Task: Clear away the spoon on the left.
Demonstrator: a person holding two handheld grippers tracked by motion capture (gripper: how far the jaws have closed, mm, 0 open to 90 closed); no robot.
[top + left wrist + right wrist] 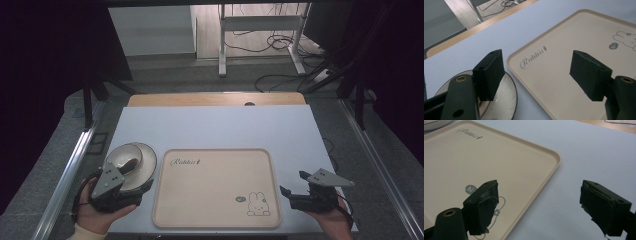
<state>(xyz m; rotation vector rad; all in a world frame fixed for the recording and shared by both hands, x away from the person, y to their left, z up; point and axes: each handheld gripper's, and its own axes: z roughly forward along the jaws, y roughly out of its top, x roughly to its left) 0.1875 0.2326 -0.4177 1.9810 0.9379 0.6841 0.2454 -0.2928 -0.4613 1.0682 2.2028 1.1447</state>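
A beige tray (215,187) with a rabbit drawing and the word "Rabbit" lies empty at the table's front middle. Left of it a pale bowl (122,156) sits on a white plate (148,161). My left gripper (140,175) is open over the gap between plate and tray. In the left gripper view, one jaw hangs over the plate (507,100) and the other over the tray (574,32), with nothing between them. My right gripper (295,183) is open just right of the tray. In the right gripper view, one jaw is above the tray's corner (499,157) and the other above bare table.
The pale blue tabletop (215,127) stretches behind the tray, with a wooden strip (215,99) along its far edge. Beyond it are a white desk frame (260,35) and cables on the floor. Metal rails (70,170) run along both sides of the table.
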